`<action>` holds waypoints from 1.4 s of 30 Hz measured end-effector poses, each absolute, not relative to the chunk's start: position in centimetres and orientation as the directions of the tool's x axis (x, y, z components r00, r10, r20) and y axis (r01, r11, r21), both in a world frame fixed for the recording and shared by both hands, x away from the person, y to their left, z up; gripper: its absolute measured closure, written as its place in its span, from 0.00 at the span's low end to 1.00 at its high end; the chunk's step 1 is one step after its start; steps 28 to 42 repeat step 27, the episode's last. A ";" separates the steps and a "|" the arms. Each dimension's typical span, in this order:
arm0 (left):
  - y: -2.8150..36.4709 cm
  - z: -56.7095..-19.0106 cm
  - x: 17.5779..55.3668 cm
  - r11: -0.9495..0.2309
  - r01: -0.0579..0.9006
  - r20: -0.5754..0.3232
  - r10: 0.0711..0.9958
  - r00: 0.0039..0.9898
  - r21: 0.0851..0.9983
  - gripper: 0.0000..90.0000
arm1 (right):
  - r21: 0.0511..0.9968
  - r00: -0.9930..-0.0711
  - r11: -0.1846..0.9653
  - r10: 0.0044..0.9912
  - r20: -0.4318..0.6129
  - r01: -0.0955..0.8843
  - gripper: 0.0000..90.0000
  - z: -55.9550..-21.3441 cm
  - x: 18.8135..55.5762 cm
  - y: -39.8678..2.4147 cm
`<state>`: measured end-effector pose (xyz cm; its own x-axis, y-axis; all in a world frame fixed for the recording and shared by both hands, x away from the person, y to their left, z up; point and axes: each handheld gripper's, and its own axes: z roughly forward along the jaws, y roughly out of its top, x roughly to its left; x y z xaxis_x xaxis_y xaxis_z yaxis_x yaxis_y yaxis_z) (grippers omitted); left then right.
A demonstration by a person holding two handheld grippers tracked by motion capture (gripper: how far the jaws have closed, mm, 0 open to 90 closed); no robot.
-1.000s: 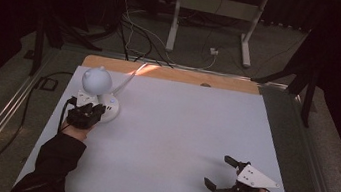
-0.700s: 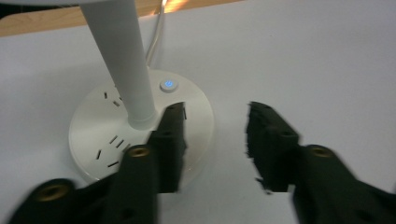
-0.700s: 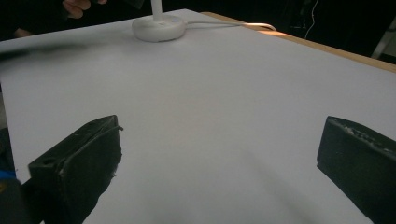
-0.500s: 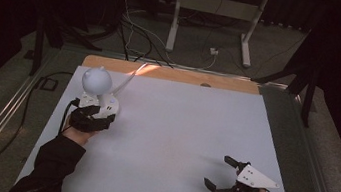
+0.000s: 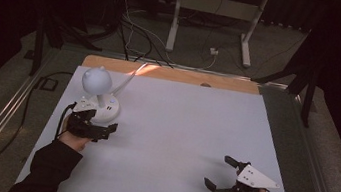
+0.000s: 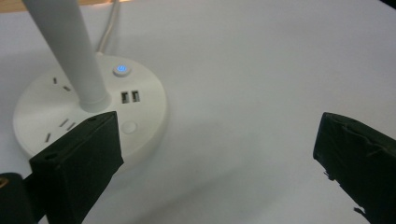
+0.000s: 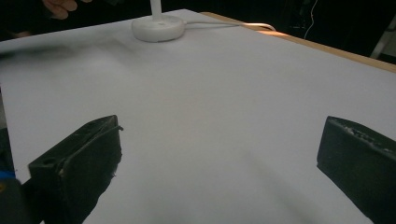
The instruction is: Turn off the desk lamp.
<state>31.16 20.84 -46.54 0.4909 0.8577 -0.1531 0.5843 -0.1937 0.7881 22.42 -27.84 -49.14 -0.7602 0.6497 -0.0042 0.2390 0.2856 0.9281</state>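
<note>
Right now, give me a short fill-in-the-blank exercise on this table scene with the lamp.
1. The button on the lamp base glows ____.
2. The jaws of the left hand-held gripper stand ____.
3. Beside the button sit two ____ ports.
4. The right hand-held gripper holds ____.

Missing words: blue; open; USB; nothing

A white desk lamp (image 5: 100,97) is stood upright at the white table's far left. Its round base (image 6: 88,116) carries sockets, USB ports and a blue-lit button (image 6: 121,70).
</note>
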 end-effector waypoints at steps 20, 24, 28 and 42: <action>21.9 -49.5 27.6 -0.267 0.566 -0.137 0.809 0.572 0.780 0.02 | 0.924 -0.762 0.292 0.648 -0.003 0.245 0.00 -49.3 22.5 -27.6; 22.0 -50.0 27.1 -0.279 0.567 -0.134 0.805 0.578 0.775 0.02 | 0.924 -0.762 0.293 0.647 -0.002 0.246 0.00 -49.3 22.5 -27.6; 22.0 -50.2 26.8 -0.284 0.565 -0.129 0.804 0.581 0.774 0.02 | 0.924 -0.762 0.293 0.648 -0.002 0.246 0.00 -49.3 22.5 -27.6; 22.0 -50.2 26.8 -0.284 0.565 -0.129 0.804 0.581 0.774 0.02 | 0.924 -0.762 0.293 0.648 -0.002 0.246 0.00 -49.3 22.5 -27.6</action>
